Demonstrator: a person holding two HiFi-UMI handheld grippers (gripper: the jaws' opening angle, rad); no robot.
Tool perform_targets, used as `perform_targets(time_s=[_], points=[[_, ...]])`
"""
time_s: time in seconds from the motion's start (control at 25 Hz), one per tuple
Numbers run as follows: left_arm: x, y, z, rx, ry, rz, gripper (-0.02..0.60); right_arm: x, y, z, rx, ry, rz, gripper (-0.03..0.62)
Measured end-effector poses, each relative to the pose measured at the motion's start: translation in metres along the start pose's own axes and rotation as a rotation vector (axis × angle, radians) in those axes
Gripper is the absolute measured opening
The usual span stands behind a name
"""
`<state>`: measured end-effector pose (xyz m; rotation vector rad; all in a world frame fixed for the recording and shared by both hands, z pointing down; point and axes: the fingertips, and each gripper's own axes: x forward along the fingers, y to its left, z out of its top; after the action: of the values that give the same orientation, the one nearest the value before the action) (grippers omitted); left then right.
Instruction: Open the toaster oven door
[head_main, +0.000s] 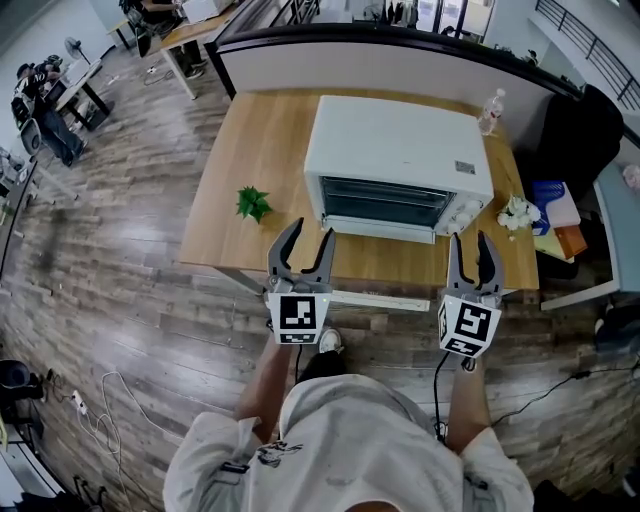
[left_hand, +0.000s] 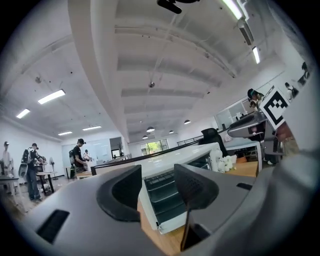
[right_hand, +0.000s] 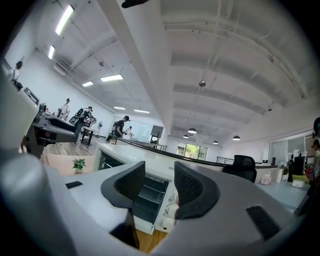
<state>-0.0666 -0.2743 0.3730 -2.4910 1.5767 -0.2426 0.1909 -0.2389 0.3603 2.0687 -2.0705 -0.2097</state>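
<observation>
I held my left gripper (head_main: 301, 245) and right gripper (head_main: 473, 255) wide open, empty, short of the white boxy toaster oven (head_main: 400, 150) ahead, ready for its dark glass door (head_main: 383, 203).

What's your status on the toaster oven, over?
Left tongs and right tongs open, empty, held short of the toaster oven. Door looks shut, untouched. Nothing between; plant off left.

The wooden table (head_main: 250, 150) bears a toaster oven (head_main: 398, 165), plant (head_main: 254, 203), bottle (head_main: 490, 112) and flowers (head_main: 517, 212).
</observation>
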Motion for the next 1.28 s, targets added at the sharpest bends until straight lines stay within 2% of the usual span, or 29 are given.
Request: perform_targets(time_s=[0.16, 0.4, 0.72, 1.04, 1.28], points=[[-0.001, 0.015, 0.014, -0.024, -0.031, 0.026, 0.213, 0.002, -0.002, 0.014, -0.018, -0.042, -0.011, 0.196], [-0.001, 0.024, 0.017, -0.061, -0.046, 0.038, 0.213, 0.003, 0.013, 0.018, -0.036, -0.046, 0.003, 0.196], [-0.002, 0.025, 0.011, -0.05, -0.027, 0.037, 0.213, 0.003, 0.016, 0.014, -0.074, -0.048, -0.007, 0.196], [-0.005, 0.028, 0.007, -0.056, -0.03, 0.044, 0.212, 0.004, 0.02, 0.01, -0.066, -0.041, -0.006, 0.195], [-0.004, 0.024, 0.008, -0.047, -0.034, 0.035, 0.195, 0.001, 0.019, 0.012, -0.036, -0.045, -0.008, 0.164]])
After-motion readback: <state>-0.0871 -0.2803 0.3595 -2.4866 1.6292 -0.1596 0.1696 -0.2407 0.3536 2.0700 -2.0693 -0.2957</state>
